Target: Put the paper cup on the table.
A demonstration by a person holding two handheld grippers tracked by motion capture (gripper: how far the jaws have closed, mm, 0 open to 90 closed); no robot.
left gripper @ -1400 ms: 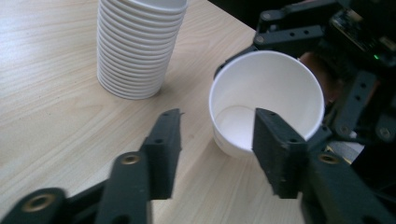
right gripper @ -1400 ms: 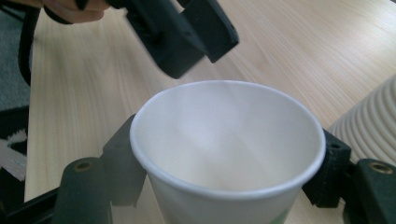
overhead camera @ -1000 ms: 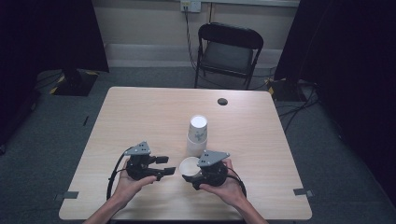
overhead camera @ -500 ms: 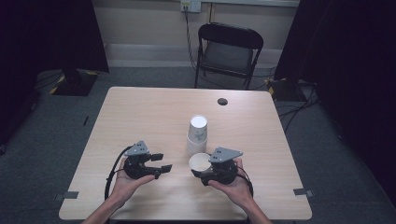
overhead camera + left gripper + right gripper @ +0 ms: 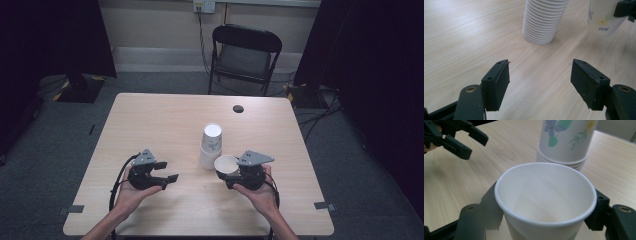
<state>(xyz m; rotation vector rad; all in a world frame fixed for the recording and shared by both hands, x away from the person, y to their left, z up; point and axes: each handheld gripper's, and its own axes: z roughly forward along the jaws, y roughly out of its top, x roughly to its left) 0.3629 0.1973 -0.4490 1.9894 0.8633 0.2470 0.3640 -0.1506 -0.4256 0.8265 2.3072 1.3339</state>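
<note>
An upside-down stack of white floral paper cups [image 5: 211, 145] stands mid-table, and also shows as a ribbed stack [image 5: 544, 20] and as a flower-printed stack [image 5: 566, 140]. My right gripper [image 5: 231, 173] is shut on a single upright paper cup [image 5: 226, 164], just right of the stack and near it. That cup's open mouth [image 5: 544, 202] sits between the right gripper [image 5: 544, 213] jaws. My left gripper [image 5: 169, 170], left of the stack, is open with nothing in it. Its jaws have just been opening. Between the left gripper [image 5: 540, 77] jaws I see bare wood.
The wooden table [image 5: 150, 120] has a small dark round spot [image 5: 238, 108] near its far edge. A black folding chair [image 5: 245, 55] stands behind it. Cables lie on the floor at the right [image 5: 320, 107].
My right gripper has carried the single cup to the right and a little farther up the table, away from the left gripper. The left jaws stand wider.
</note>
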